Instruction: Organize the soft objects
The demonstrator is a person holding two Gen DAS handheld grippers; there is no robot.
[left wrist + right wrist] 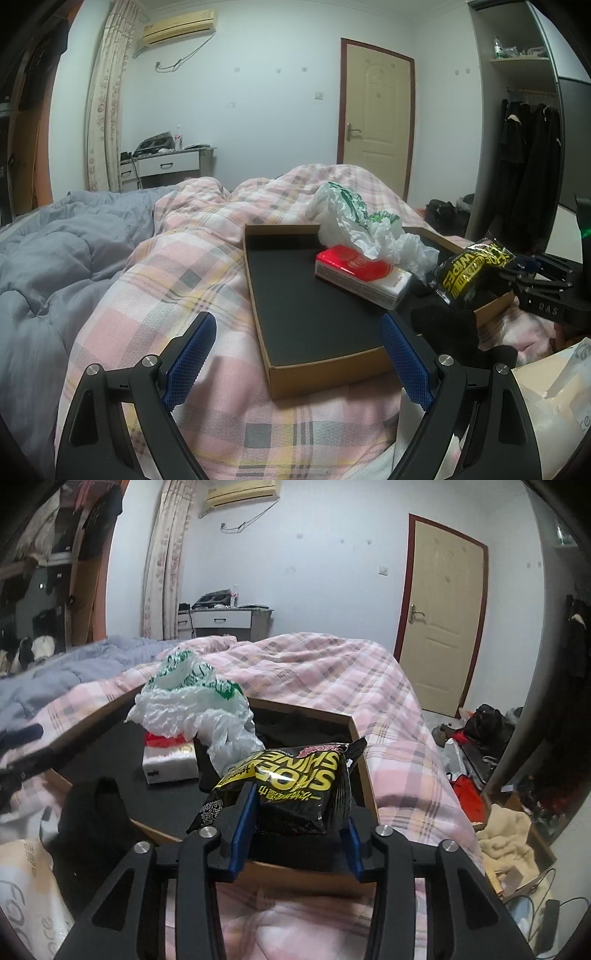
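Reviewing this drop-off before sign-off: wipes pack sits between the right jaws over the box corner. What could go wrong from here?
1. The shoe wipes pack sits between the right gripper pads near the cardboard box corner wall; released here it may tip out onto the quilt.
2. The loose plastic bag overhangs the red tissue pack and could snag.
3. The box rests on soft bedding and may shift.

A bed (207, 424) in a pink plaid quilt carries a shallow cardboard tray (325, 373) near its right side; a rumpled grey duvet (55, 258) lies to the left.
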